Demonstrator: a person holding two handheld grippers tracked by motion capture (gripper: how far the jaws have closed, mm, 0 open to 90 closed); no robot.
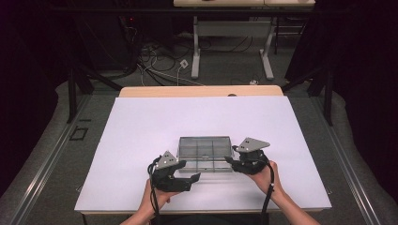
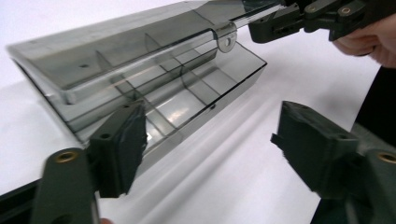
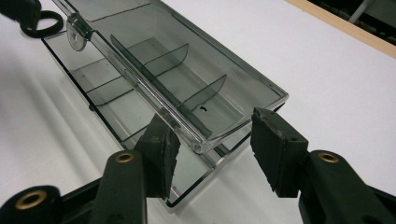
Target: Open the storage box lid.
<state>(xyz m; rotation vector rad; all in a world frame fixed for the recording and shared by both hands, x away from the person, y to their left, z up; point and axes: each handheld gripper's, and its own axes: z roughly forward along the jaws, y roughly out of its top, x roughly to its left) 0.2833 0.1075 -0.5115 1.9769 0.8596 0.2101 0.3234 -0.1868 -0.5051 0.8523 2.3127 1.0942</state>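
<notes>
We see a clear smoke-grey compartment box (image 1: 205, 153) lying on the white table (image 1: 141, 140), near its front edge, lid (image 2: 116, 51) raised partway. Our left gripper (image 1: 187, 178) sits just beside the box's near-left corner, jaws spread wide and holding nothing. Our right gripper (image 3: 210, 140) is at the box's right end, its jaws half open around the lifted lid's edge; we cannot tell whether the pads press it.
</notes>
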